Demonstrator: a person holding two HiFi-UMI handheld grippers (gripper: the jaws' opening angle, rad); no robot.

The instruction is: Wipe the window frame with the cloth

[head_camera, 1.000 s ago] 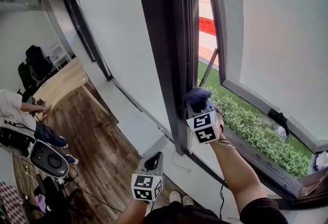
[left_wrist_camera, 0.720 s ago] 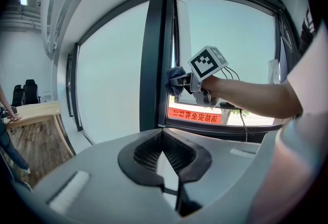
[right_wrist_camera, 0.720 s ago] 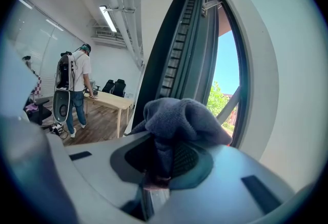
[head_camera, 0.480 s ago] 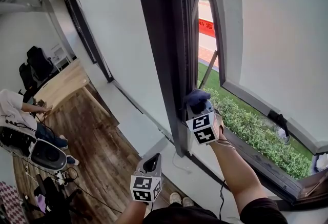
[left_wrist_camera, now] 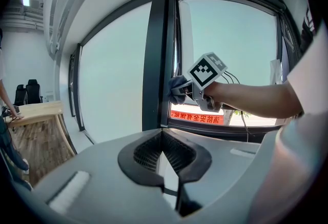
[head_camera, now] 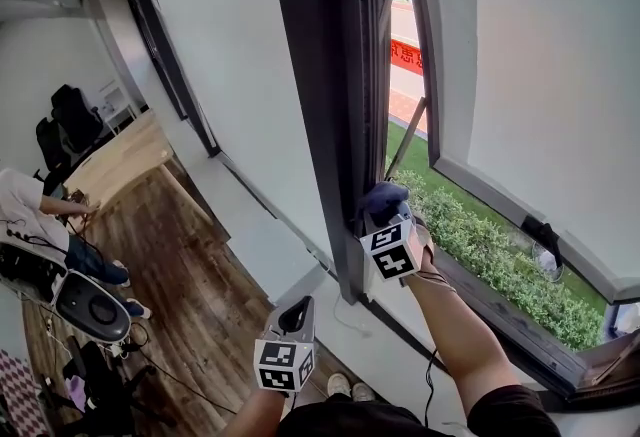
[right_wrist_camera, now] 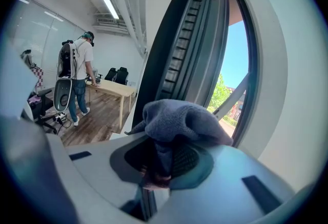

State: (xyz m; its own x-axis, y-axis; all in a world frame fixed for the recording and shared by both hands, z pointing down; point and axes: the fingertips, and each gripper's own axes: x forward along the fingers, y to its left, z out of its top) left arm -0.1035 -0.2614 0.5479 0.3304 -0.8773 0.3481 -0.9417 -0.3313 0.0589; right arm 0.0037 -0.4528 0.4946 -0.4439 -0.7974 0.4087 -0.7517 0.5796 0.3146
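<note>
A dark window frame post (head_camera: 330, 105) runs upright through the head view. My right gripper (head_camera: 386, 209) is shut on a blue-grey cloth (head_camera: 384, 194) and presses it against the post's lower part, just above the sill. The right gripper view shows the cloth (right_wrist_camera: 179, 119) bunched over the jaws of that gripper (right_wrist_camera: 163, 160), with the ribbed frame (right_wrist_camera: 179, 48) right behind. My left gripper (head_camera: 296, 317) hangs lower, away from the wall, shut and empty. Its own view shows the left gripper (left_wrist_camera: 164, 152) closed, with the cloth (left_wrist_camera: 177, 87) and frame (left_wrist_camera: 155, 54) ahead.
The window sash (head_camera: 430, 45) stands open outward, with a hedge (head_camera: 500, 255) below outside. A white sill (head_camera: 300, 275) runs under the glass. Behind me there is wood floor (head_camera: 190, 265), a wooden desk (head_camera: 120, 160), a seated person (head_camera: 40, 225) and a standing person (right_wrist_camera: 79, 74).
My right gripper and the cloth have slid slightly down the frame post. The left gripper has stayed almost where it was.
</note>
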